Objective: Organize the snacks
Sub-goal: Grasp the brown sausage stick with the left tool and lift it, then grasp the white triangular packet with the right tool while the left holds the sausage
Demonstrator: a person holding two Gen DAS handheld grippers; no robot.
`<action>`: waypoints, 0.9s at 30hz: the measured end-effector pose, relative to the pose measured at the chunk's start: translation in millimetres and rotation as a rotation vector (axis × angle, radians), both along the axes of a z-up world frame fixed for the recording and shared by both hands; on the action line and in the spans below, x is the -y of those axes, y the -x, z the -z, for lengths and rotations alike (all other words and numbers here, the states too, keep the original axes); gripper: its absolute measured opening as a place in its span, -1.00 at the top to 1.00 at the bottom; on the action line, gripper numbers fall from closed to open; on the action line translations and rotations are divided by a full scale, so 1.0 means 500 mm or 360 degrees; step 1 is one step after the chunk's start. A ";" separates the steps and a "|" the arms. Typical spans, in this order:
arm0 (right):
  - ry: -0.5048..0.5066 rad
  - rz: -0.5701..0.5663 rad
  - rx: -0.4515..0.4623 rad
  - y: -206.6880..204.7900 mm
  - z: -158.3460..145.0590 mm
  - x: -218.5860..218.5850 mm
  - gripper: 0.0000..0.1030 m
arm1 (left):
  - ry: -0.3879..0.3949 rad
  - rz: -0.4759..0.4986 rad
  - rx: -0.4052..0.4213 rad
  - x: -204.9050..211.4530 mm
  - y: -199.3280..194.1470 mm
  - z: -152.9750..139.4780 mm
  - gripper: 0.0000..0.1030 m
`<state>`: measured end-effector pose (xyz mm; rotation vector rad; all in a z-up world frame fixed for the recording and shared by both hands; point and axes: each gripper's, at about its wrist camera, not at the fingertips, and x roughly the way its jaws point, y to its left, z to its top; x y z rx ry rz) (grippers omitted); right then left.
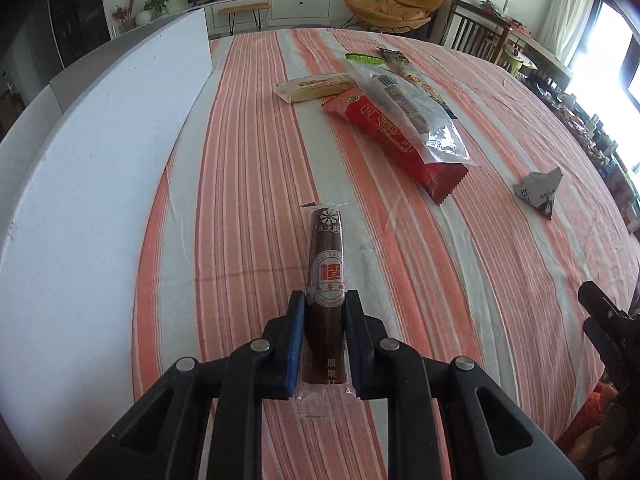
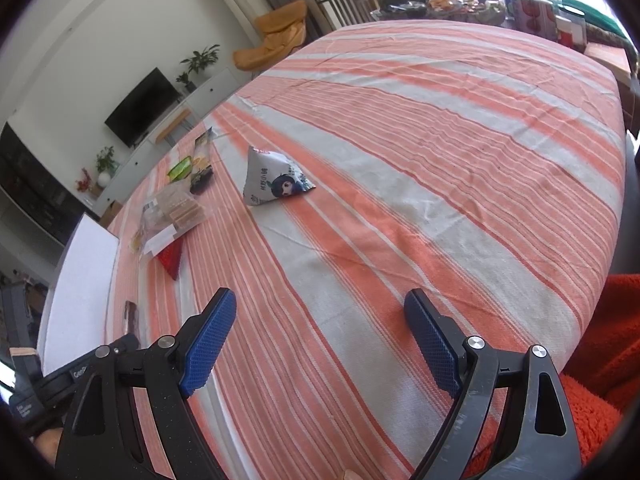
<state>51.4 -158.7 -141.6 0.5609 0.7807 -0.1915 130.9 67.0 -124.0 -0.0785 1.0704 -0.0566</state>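
My left gripper (image 1: 325,300) is shut on a brown snack bar (image 1: 325,256) in a clear wrapper, just above the striped tablecloth (image 1: 248,168). The bar also shows at the left of the right wrist view (image 2: 130,316). A pile of snacks lies farther off: a red packet (image 1: 384,136), a clear bag of crackers (image 1: 412,108), a pale yellow bar (image 1: 316,86) and a green-topped packet (image 1: 362,58). A grey pyramid-shaped packet (image 2: 276,180) sits alone ahead of my right gripper (image 2: 320,312), which is open and empty above the cloth.
A white foam board (image 1: 92,168) stands along the table's left edge. Behind the table are chairs (image 1: 476,32), an orange lounge chair (image 1: 394,6) and a cluttered side table (image 2: 460,0). An orange-red fleece (image 2: 600,344) lies at the near right edge.
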 end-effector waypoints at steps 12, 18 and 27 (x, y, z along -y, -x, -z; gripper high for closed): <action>-0.0168 -0.0016 0.0105 0.017 -0.006 0.019 -0.73 | -0.0139 -0.0064 0.0186 -0.020 -0.006 0.036 -0.99; 0.0081 -0.0167 0.0303 -0.028 -0.082 0.012 -0.73 | -0.0140 -0.0063 0.0187 -0.024 -0.007 0.037 -1.00; 0.0374 -0.0607 -0.0095 -0.275 -0.012 0.002 -0.69 | -0.0138 -0.0057 0.0180 -0.025 -0.005 0.036 -1.00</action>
